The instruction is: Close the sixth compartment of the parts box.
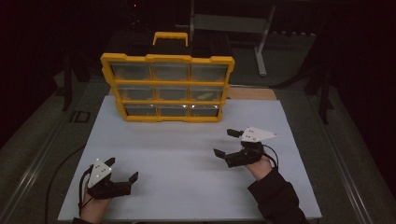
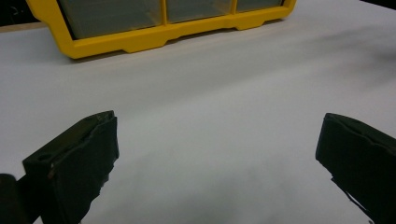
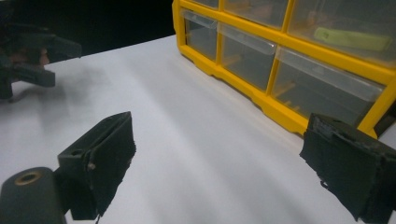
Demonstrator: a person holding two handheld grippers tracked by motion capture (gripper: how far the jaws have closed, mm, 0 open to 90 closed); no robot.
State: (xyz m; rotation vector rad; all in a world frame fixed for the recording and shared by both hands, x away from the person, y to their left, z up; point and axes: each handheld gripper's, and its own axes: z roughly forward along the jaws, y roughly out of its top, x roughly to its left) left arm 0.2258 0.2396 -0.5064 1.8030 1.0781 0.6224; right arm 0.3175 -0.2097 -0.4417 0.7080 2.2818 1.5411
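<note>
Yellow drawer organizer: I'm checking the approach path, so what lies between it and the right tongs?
Nothing: in the high view, bare white tabletop separates the right tongs from the yellow drawer organizer.

We list yellow-framed organizer [image 1: 166,58] with clear drawers, white table [image 1: 187,177], black left gripper [image 1: 123,170], black right gripper [image 1: 225,142].

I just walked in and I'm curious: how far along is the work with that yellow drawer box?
It looks barely begun. Done: nothing visible; all nine drawers of the yellow organizer appear shut, one in the middle row holding a greenish item. In hand: nothing; the left gripper and right gripper are both open over the white tabletop, apart from the box. Left: reaching the organizer and handling a drawer, probably.
</note>
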